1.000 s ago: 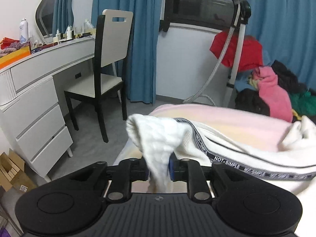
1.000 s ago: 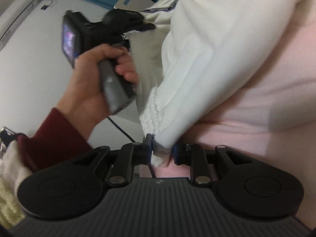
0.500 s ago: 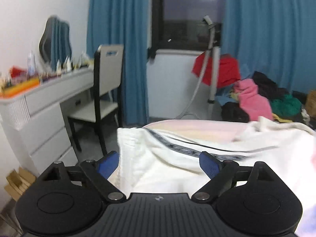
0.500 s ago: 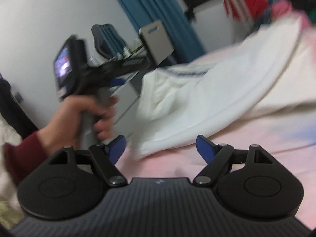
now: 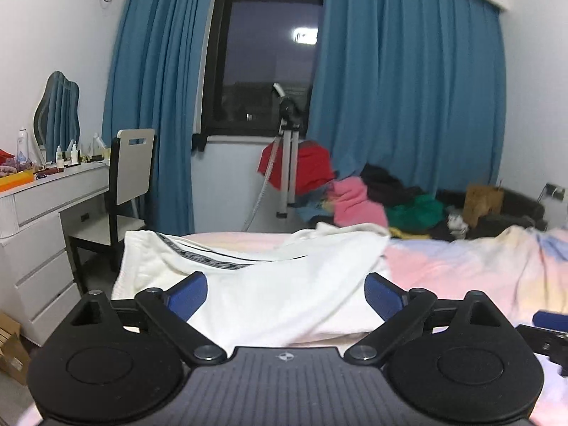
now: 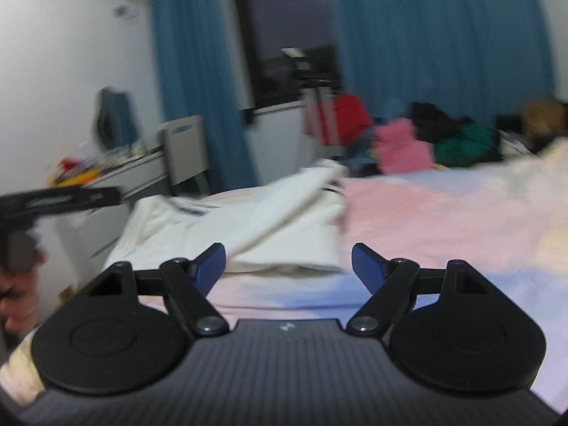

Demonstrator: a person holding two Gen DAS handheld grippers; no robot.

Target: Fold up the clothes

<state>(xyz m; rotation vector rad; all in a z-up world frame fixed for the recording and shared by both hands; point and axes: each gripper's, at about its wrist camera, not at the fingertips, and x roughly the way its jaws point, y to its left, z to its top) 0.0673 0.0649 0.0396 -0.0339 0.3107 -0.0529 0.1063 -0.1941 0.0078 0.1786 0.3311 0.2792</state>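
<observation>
Both claws gape over a white garment laid on the bed.

The bed (image 5: 461, 266), under a pink and pastel cover, fills the lower right of both views. The white garment (image 5: 277, 284) lies across its left-of-centre part, one edge near the bed's left side, a dark printed band running along its upper fold. It looks soft, limp and light, likely to sag and slide wherever it is unsupported, so I'd pinch it at a corner or along the thick ribbed hem at far left. The left gripper (image 5: 285, 293) and right gripper (image 6: 288, 261) both hang wide apart, holding nothing, low in their frames.
</observation>
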